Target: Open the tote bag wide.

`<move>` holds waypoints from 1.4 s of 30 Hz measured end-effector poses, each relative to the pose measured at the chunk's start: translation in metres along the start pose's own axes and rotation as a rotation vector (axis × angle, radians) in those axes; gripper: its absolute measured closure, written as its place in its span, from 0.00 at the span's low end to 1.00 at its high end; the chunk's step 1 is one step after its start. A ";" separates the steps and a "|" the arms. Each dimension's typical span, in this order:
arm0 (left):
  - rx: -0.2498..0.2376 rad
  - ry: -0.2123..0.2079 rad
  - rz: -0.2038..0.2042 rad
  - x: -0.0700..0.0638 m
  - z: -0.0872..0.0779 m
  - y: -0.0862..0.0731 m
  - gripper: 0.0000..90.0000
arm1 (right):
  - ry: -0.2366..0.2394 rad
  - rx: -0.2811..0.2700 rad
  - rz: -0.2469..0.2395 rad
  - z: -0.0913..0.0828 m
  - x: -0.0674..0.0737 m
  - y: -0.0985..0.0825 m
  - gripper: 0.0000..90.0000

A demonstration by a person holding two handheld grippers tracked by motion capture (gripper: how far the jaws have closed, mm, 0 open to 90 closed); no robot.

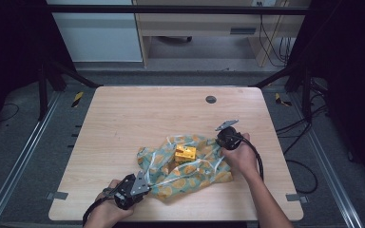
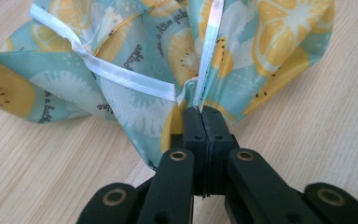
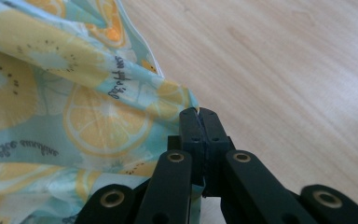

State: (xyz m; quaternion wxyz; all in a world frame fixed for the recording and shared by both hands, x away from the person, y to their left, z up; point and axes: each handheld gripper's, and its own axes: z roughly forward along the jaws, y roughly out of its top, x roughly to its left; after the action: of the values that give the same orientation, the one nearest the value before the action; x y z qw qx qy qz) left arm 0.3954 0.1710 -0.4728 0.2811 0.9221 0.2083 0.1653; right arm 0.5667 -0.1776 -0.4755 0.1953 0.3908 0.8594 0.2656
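Cloth, soft and light, is being pinched at its white-trimmed edges by left tool and right tool; hems judged the safest hold.

A pale wooden table with rounded corners is set on a grey floor, and a small dark round cap is let into its far edge. Metal rails are laid along both sides. Behind, a light wooden desk is seen (black cables hang beside it). The edges are kept in deep shadow.
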 end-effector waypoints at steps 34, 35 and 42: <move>-0.224 0.053 -0.070 0.005 -0.060 0.022 0.39 | -0.052 -0.251 0.108 -0.078 -0.003 0.013 0.32; -0.232 0.072 -0.080 0.007 -0.062 0.025 0.39 | -0.043 -0.250 0.121 -0.082 -0.001 0.014 0.30; -0.221 0.131 -0.177 0.039 -0.053 0.045 0.35 | -0.025 -0.241 0.165 -0.092 0.020 0.014 0.37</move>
State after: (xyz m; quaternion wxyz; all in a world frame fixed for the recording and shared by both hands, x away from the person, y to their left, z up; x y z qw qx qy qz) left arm 0.4198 0.1797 -0.3975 0.3801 0.8509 0.2871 0.2217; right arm 0.5125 -0.1826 -0.3976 0.2289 0.4369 0.7838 0.3773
